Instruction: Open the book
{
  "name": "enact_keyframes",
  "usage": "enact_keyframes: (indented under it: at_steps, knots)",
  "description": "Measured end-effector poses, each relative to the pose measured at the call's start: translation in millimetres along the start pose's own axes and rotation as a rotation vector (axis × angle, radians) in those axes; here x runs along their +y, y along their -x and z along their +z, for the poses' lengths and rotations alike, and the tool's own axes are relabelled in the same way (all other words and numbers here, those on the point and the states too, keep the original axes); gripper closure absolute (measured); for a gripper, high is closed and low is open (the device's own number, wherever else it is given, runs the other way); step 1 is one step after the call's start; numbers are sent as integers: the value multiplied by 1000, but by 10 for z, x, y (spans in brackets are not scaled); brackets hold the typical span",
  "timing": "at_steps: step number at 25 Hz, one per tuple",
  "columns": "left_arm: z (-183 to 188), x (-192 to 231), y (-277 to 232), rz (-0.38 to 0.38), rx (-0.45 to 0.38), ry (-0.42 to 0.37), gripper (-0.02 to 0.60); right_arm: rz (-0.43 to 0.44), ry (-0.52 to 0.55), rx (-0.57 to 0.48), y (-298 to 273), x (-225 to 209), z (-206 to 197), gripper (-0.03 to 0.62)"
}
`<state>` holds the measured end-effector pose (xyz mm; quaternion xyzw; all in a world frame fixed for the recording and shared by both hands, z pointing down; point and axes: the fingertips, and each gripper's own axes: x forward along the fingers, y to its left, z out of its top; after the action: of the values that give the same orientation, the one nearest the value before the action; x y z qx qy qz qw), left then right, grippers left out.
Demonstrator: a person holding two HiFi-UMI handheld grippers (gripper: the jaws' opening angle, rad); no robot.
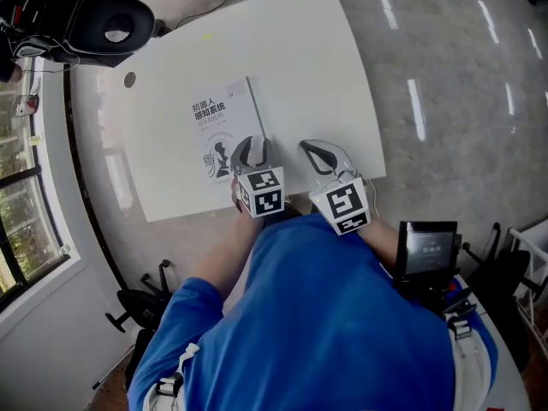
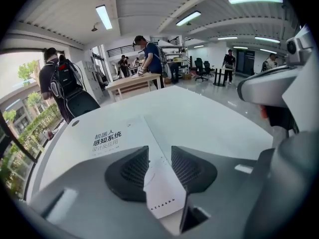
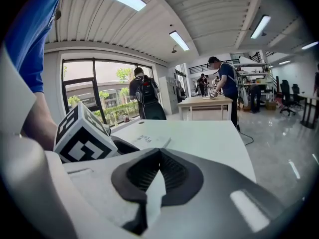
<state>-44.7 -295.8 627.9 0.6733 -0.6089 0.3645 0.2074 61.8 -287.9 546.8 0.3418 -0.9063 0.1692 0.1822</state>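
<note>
A closed book (image 1: 224,122) with a white cover and dark print lies flat on the white table (image 1: 300,50). My left gripper (image 1: 251,148) hangs over the book's near right corner. In the left gripper view its jaws (image 2: 159,158) stand open, the book (image 2: 107,138) lies ahead, and its right edge runs through the gap with no pad touching it. My right gripper (image 1: 310,151) is just right of the book above bare table. In the right gripper view its pads (image 3: 158,153) meet at the tips with nothing between them, and the book (image 3: 144,141) lies ahead to the left.
A black office chair (image 1: 107,24) stands at the table's far left corner. The table's near edge (image 1: 214,205) runs just below both grippers. Windows (image 1: 21,195) line the left wall. People stand round a wooden table (image 2: 132,83) far behind.
</note>
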Motion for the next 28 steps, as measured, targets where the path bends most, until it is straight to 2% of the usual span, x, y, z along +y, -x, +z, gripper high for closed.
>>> enact_keyframes:
  at_steps: [5,11,17,21,28]
  knots:
    - [-41,-35,-186,62,95,5,422,30,-36,-7,-21,-212,6,591]
    - [-30,-72,-346,126,167,0,407,59,-55,-6,-44,-414,-10,591]
    - [-85,11,-465,190,239,28,408,79,-66,-8,-62,-562,-50,591]
    - [-159,100,-445,220,265,33,436,80,-72,-9,-55,-565,-54,591]
    - [-157,131,-366,225,266,36,449,87,-72,-24,-72,-534,14,591]
